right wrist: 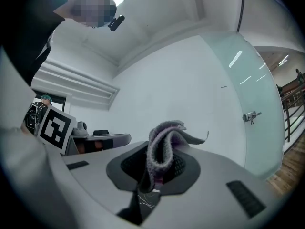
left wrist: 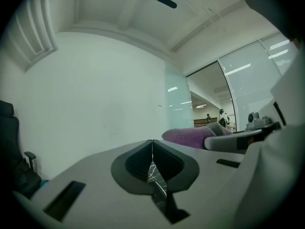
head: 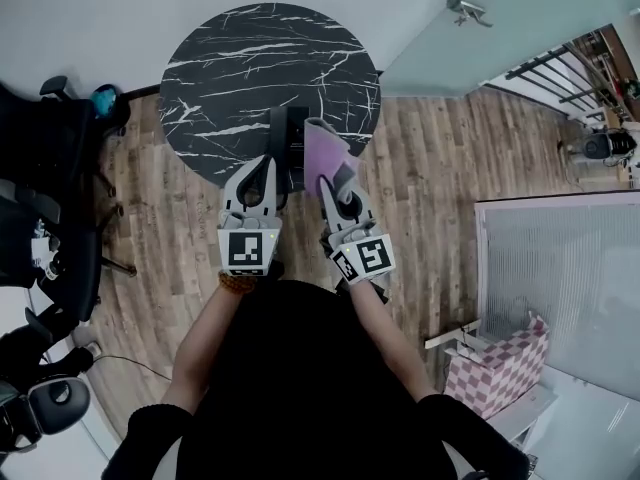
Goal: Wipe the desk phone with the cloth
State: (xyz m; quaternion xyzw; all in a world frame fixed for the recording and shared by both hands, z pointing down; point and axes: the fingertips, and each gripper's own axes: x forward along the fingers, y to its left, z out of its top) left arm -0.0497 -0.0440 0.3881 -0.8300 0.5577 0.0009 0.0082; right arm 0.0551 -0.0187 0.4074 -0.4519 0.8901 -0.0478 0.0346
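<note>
A black desk phone [head: 289, 133] stands at the near edge of the round black marble table [head: 230, 58]; both grippers and the cloth cover part of it. My right gripper [head: 335, 190] is shut on a purple cloth [head: 322, 153], which stands up out of the jaws over the phone's right side. In the right gripper view the cloth [right wrist: 164, 142] is folded and pinched in that gripper [right wrist: 159, 171]. My left gripper [head: 267, 165] hovers at the phone's left side. It [left wrist: 152, 149] is shut with nothing in it, and the cloth [left wrist: 188, 137] shows beside it.
Black office chairs [head: 55, 168] crowd the left side on the wood floor [head: 440, 158]. A frosted glass door [head: 470, 28] is at the upper right. A frosted partition [head: 560, 288] and a pink checkered box [head: 505, 366] stand at the right.
</note>
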